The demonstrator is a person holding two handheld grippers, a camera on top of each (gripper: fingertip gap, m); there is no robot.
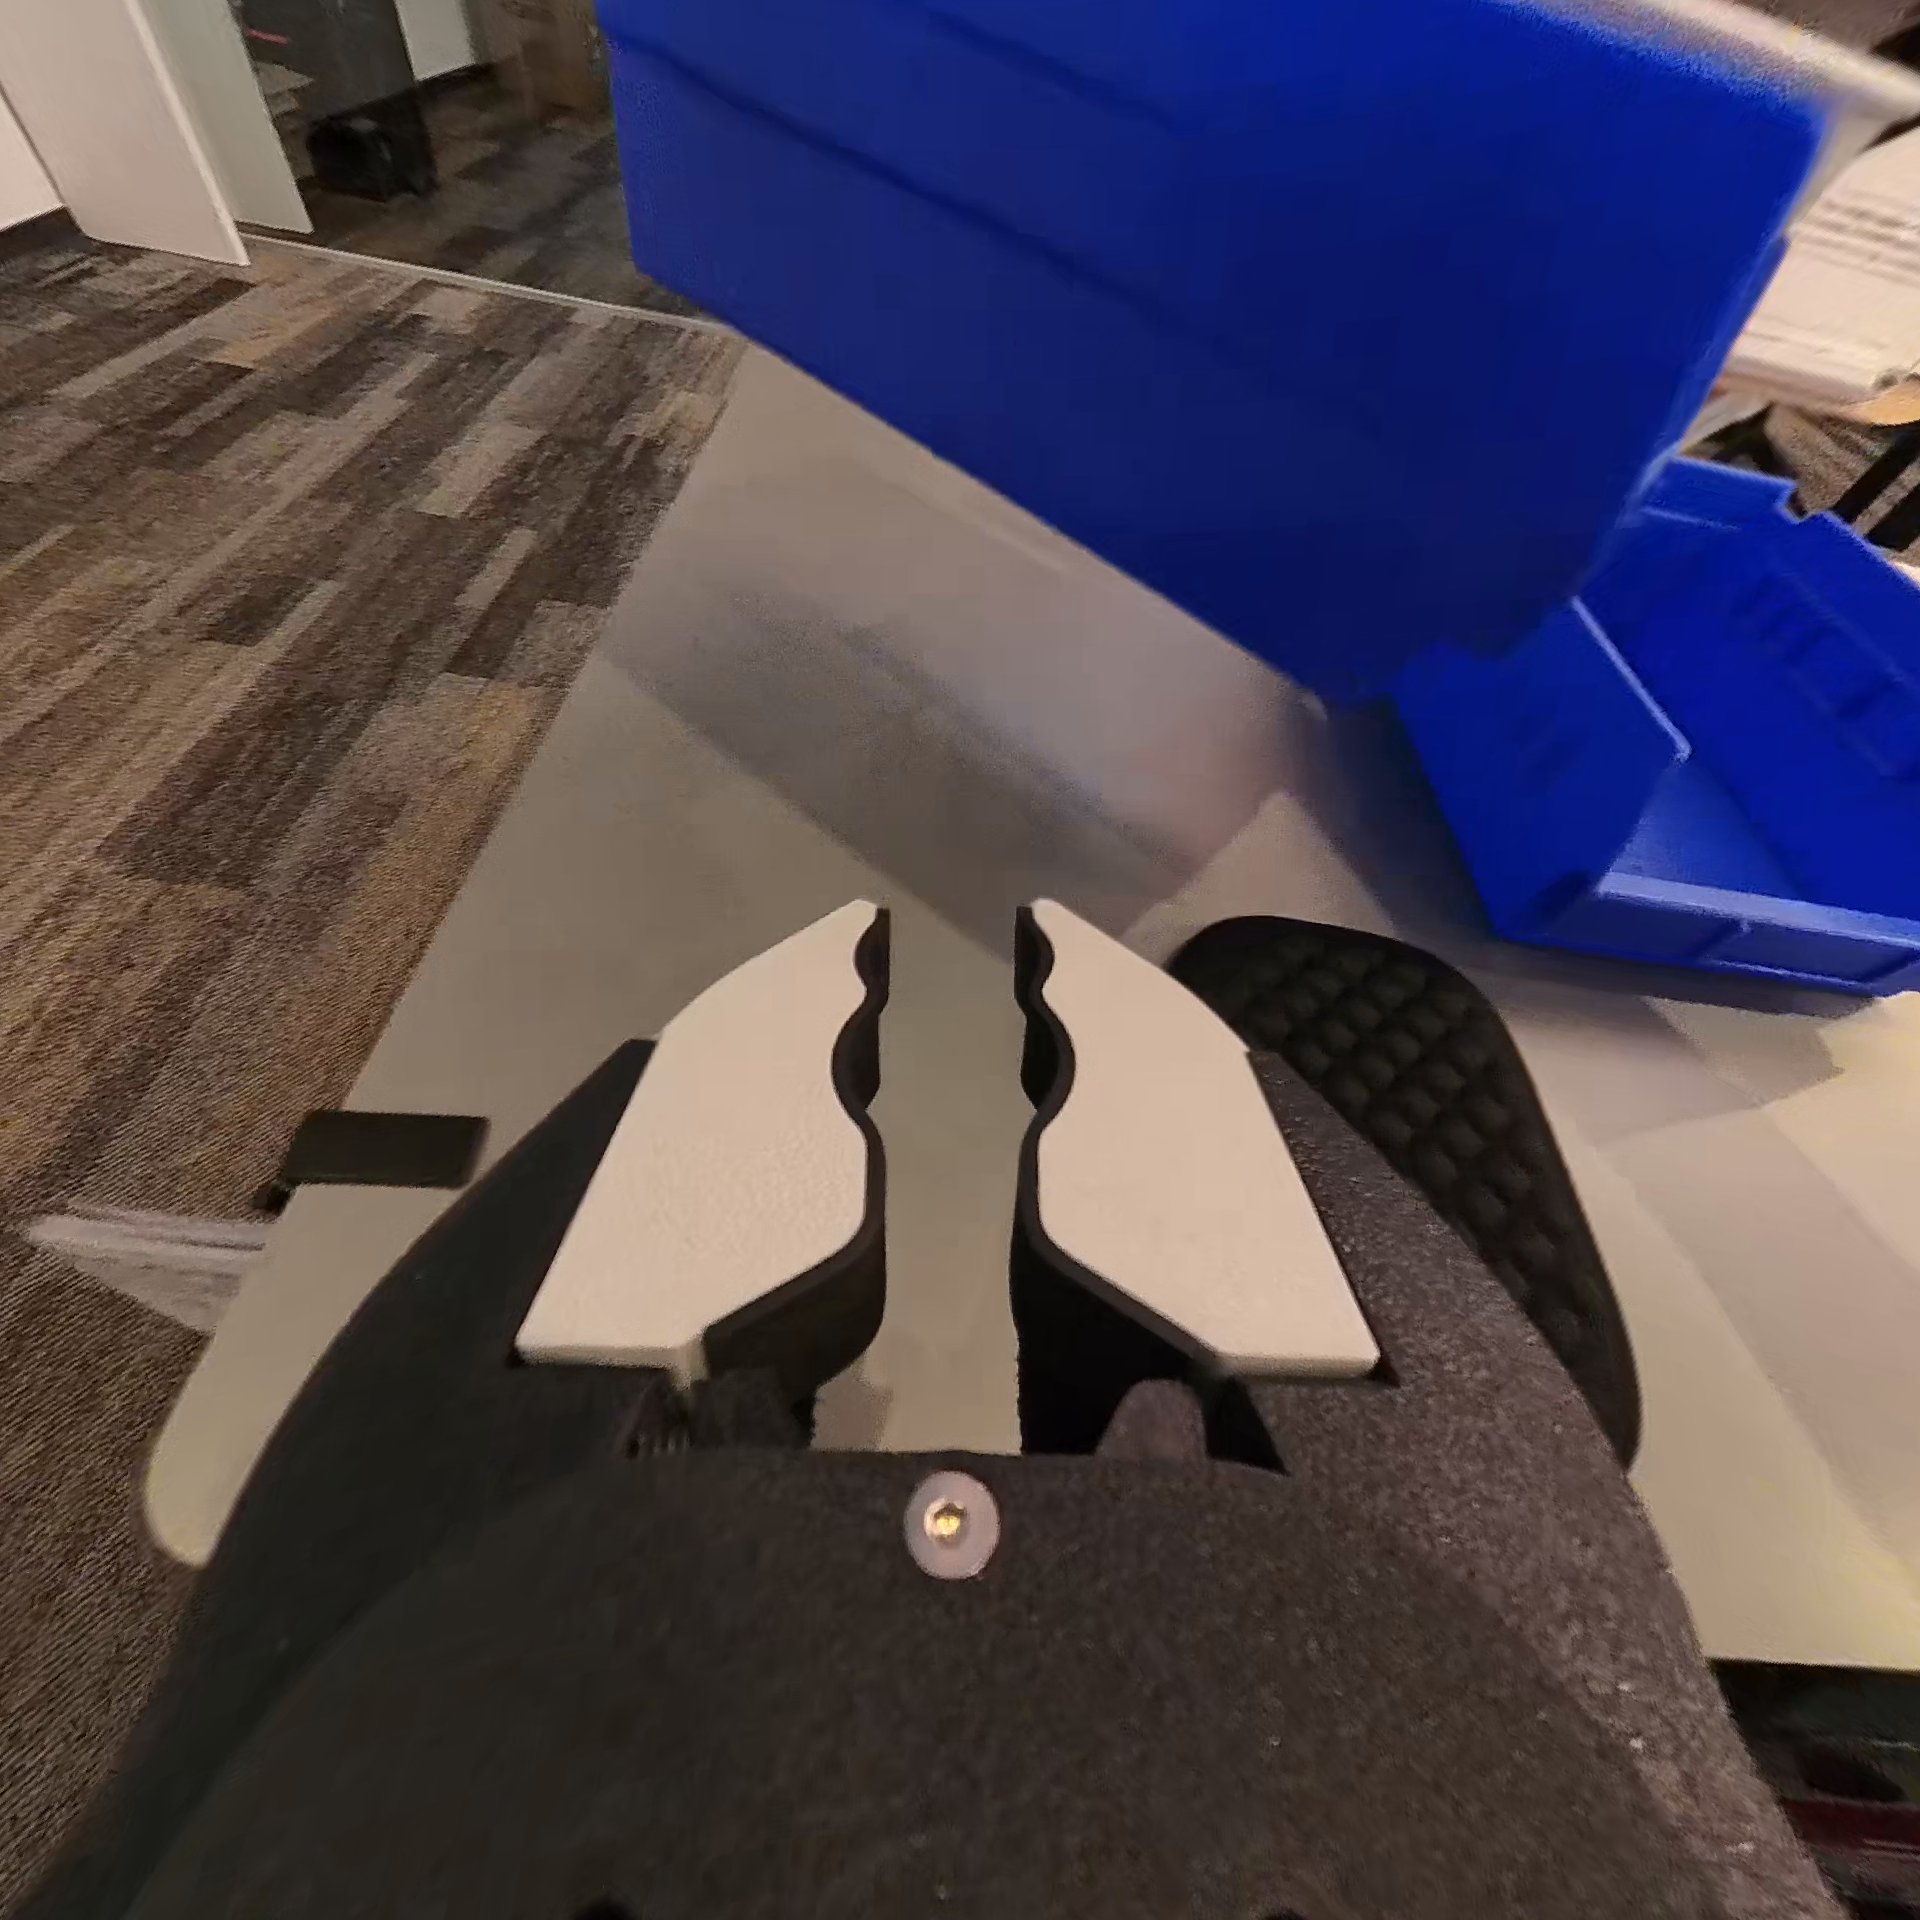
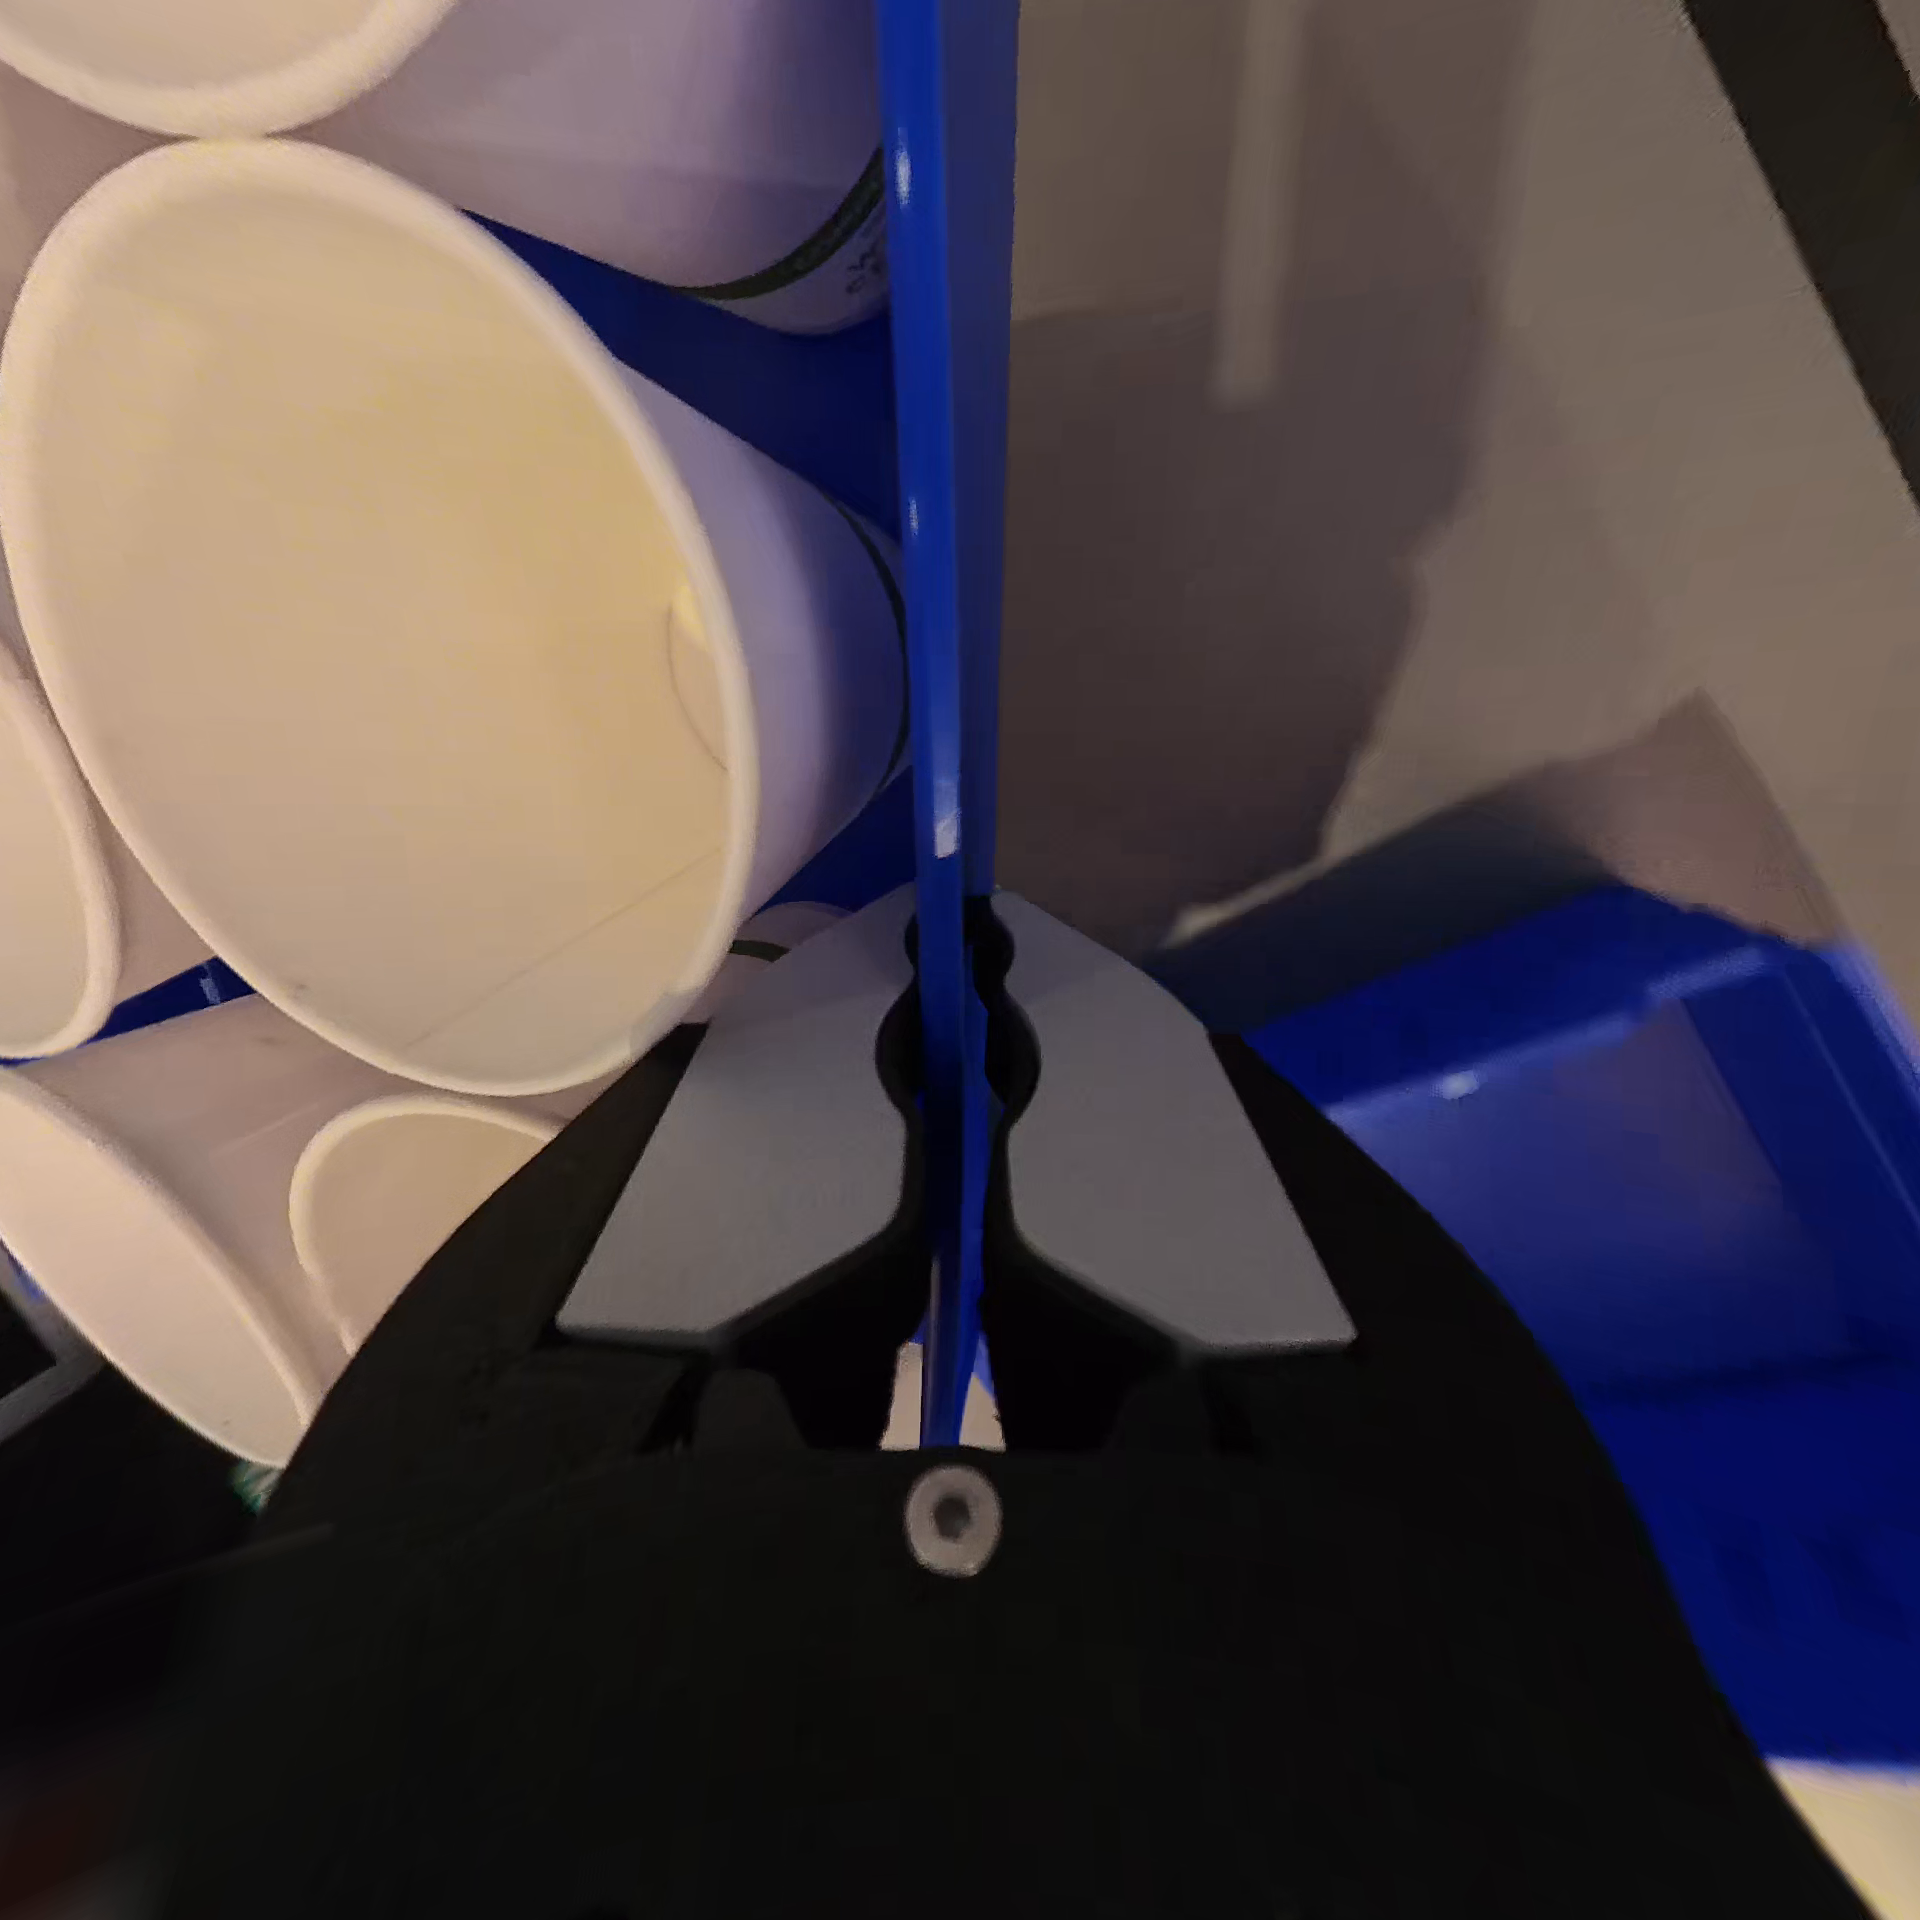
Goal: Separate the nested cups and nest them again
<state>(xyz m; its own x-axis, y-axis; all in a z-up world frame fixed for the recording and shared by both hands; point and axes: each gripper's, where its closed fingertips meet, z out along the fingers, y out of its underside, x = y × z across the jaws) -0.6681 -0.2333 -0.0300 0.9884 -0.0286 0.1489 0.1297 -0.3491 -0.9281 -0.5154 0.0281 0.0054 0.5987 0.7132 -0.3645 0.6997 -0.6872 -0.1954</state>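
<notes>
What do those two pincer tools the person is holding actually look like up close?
Both look alike. The left gripper has a rough, grainy black body, two pale grey fingers shaped like curved blades, wavy black rubbery lining on their inner edges, and one silver screw in the middle. The right gripper has the same build. No cables, sleeves or markings show.

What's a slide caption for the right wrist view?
Right gripper shut on the blue bin wall, lifting the tilted bin with white paper cups piled inside.

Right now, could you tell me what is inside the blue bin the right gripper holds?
The blue bin, pinched by the right gripper, holds white paper cups lying tumbled. The gripper hides its lower part, so no count.
</notes>
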